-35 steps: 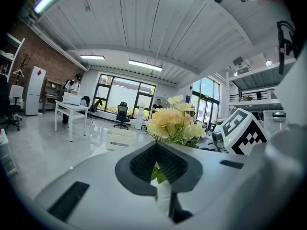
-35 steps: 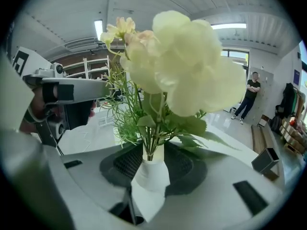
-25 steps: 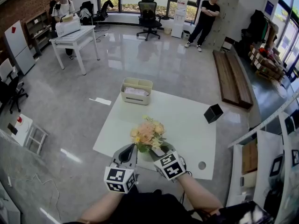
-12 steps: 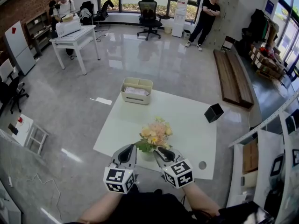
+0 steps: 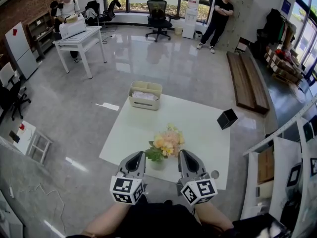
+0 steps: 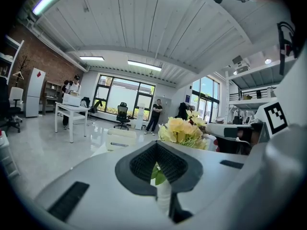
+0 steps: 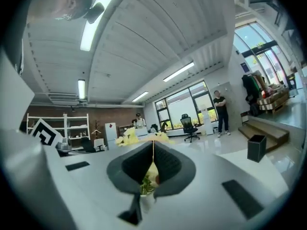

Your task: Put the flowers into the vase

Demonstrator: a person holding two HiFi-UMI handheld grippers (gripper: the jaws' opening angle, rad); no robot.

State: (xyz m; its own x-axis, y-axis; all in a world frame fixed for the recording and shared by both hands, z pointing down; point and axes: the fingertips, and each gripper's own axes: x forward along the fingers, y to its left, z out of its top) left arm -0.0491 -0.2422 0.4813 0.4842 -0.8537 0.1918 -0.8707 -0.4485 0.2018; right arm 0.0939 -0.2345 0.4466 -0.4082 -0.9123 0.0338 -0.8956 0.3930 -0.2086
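A bunch of peach and yellow flowers (image 5: 166, 144) stands upright in a small white vase (image 5: 157, 164) near the front edge of the white table (image 5: 198, 128). My left gripper (image 5: 136, 155) sits just left of the vase, shut and empty. My right gripper (image 5: 184, 153) is just right of the vase, apart from it, shut on nothing. In the left gripper view the flowers (image 6: 184, 131) rise beyond the closed jaws and the vase (image 6: 164, 195) shows through the slot below them. In the right gripper view the flowers (image 7: 129, 137) peek over the closed jaws.
A beige basket (image 5: 144, 96) stands at the table's far edge and a black box (image 5: 226, 119) at its far right corner. A round hole (image 5: 214, 174) lies in the near right corner. A person (image 5: 220, 9) stands far back; an office chair (image 5: 157, 15) is nearby.
My right gripper drew back from the flower stems toward the front right, rose and closed. The flowers shifted a little right and now stand free in the vase. The left gripper stayed put.
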